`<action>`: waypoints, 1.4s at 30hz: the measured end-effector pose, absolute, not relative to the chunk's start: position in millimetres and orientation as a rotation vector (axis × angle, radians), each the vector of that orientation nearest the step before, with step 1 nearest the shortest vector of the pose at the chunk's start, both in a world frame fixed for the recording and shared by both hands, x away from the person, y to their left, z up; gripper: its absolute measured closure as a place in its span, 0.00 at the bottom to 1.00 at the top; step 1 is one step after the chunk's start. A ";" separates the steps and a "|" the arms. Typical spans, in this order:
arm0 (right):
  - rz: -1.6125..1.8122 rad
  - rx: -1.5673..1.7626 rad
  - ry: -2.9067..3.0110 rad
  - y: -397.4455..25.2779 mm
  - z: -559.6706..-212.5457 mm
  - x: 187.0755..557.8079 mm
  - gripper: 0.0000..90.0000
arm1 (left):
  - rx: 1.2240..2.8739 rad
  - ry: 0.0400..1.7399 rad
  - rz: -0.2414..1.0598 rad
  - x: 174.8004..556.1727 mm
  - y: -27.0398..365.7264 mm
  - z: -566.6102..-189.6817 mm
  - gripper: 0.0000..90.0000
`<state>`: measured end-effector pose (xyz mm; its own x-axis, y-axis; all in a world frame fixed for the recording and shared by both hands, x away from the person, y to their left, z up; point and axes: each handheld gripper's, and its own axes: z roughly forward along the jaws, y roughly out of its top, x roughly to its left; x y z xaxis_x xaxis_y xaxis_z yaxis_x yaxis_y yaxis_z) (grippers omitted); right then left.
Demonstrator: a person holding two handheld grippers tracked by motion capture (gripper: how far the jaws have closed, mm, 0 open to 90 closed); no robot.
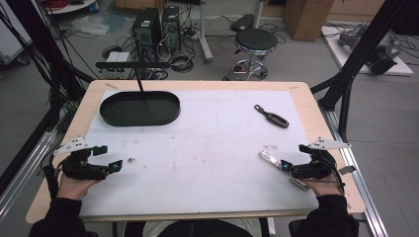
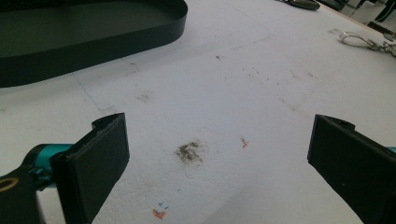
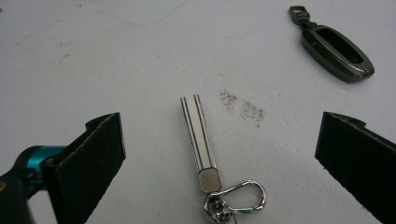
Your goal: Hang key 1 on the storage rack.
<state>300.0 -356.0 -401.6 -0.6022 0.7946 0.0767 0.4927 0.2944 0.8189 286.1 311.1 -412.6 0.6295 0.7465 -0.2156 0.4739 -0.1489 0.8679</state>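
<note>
We held the right tongs [image 3: 219, 154] wide open and empty around the key strap [image 3: 200, 140]; closing came next, while the left tongs [image 2: 217, 163] gaped idle.

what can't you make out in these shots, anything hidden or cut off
- Silver keychain strap: its clip runs off the bottom edge of the right gripper view; in the high view the right claw covers part of it.
- Dark key fob case: too small in the high view to tell what it holds.
- Black tray: cut off by the top and left edges of the left gripper view.
</note>
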 end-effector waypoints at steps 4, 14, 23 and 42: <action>1.195 1.147 2.252 -349.6 -404.2 303.4 0.01 | 1.794 0.984 0.323 286.3 311.7 -412.7 0.07; 1.159 1.145 2.274 -345.5 -405.9 304.4 0.01 | 1.800 0.982 0.316 286.4 311.0 -412.9 0.07; 1.148 1.145 2.289 -343.8 -407.7 306.4 0.01 | 1.805 0.980 0.312 286.4 310.0 -413.3 0.07; 1.073 1.112 2.367 -326.2 -415.8 318.5 0.01 | 1.801 0.980 0.316 285.4 310.9 -413.4 0.07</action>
